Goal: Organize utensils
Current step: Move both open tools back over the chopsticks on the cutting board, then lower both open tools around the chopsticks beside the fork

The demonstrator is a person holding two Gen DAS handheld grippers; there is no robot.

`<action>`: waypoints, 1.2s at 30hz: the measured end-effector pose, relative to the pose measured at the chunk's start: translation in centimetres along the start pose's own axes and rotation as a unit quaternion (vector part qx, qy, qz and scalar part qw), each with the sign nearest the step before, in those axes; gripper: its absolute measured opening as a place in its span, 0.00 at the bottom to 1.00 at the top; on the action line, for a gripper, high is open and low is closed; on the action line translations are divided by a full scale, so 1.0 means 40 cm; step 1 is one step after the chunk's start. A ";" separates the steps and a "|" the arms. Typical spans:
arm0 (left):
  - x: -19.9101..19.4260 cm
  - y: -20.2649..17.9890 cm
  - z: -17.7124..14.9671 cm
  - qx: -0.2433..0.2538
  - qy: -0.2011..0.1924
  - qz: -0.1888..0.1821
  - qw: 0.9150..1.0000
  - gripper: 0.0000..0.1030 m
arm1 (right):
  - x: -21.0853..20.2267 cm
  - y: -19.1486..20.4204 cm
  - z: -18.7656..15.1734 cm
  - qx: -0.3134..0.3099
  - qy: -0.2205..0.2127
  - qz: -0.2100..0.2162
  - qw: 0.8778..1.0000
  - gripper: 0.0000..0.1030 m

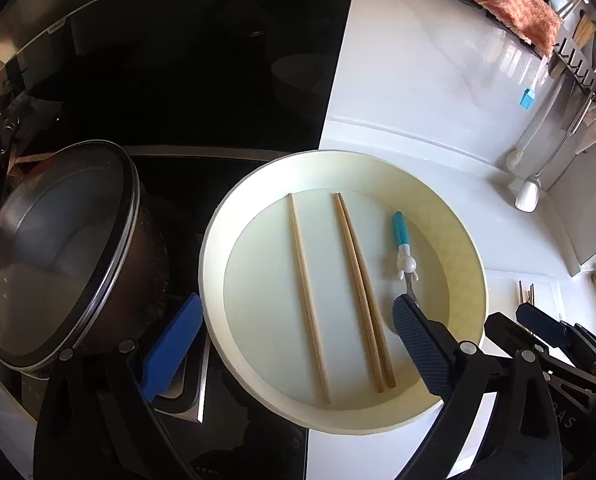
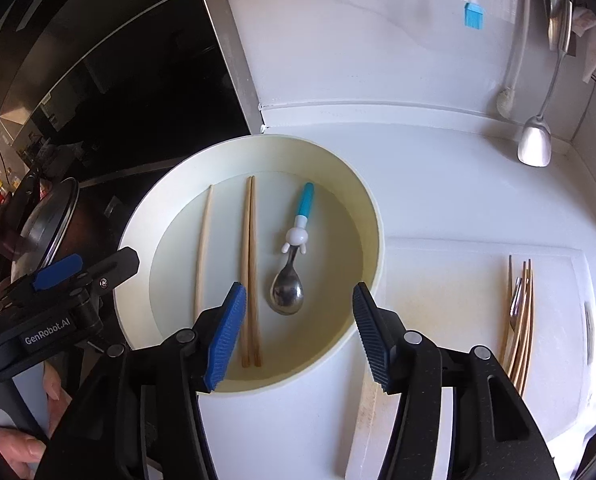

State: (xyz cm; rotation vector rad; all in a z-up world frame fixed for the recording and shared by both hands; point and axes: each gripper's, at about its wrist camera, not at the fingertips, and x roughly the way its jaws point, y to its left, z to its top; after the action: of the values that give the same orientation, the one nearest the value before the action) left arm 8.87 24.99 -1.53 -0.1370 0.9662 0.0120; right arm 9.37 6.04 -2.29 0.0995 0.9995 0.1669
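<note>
Basin: your round cream plastic basin (image 2: 371,216) sits on the white countertop (image 2: 437,168), its left edge over the black glass cooktop (image 1: 178,92).
Utensils in basin: one single wooden chopstick (image 2: 202,248) lies to the left, a pair of wooden chopsticks (image 2: 250,268) side by side in the middle, and a small steel spoon with a blue-and-white figure handle (image 2: 294,252) to the right, bowl end toward you.
Sorted pile: more wooden chopsticks with a metal utensil (image 2: 517,312) lie on the white cutting board (image 2: 437,292), right of the basin.
Left gripper (image 1: 294,344): your fingers are spread wide, empty; one hangs outside the basin's left rim, the other over the spoon.
Right gripper (image 2: 298,336): jaws wide apart, empty, above the near part of the basin; the left finger overlaps the chopstick pair.
In the way: a dark pot with a glass lid (image 1: 58,256) stands close against the basin's left side.
Hidden: in the left view your finger covers the spoon's bowl.
Hard to make out: which metal utensil is among the sorted chopsticks.
</note>
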 end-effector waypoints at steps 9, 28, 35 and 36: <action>-0.001 -0.116 -0.033 0.046 0.007 -0.032 0.998 0.94 | -0.064 -0.117 -0.088 0.052 -0.006 -0.015 0.999 0.54; 0.038 -0.532 -0.227 0.023 0.031 -0.052 0.998 0.94 | -0.174 -0.626 -0.278 0.080 -0.004 -0.031 0.996 0.54; 0.049 -0.584 -0.278 -0.004 0.034 -0.016 0.999 0.94 | -0.134 -0.697 -0.292 0.063 0.012 -0.007 0.998 0.54; 0.052 -0.588 -0.280 -0.003 0.033 -0.011 0.999 0.94 | -0.128 -0.698 -0.291 0.064 0.010 -0.004 0.998 0.54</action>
State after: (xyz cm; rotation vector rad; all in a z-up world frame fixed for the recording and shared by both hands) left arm 2.56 0.22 -6.92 -0.1543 1.0299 -0.0104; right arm -0.52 -22.28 -8.78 0.2121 1.0296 0.0971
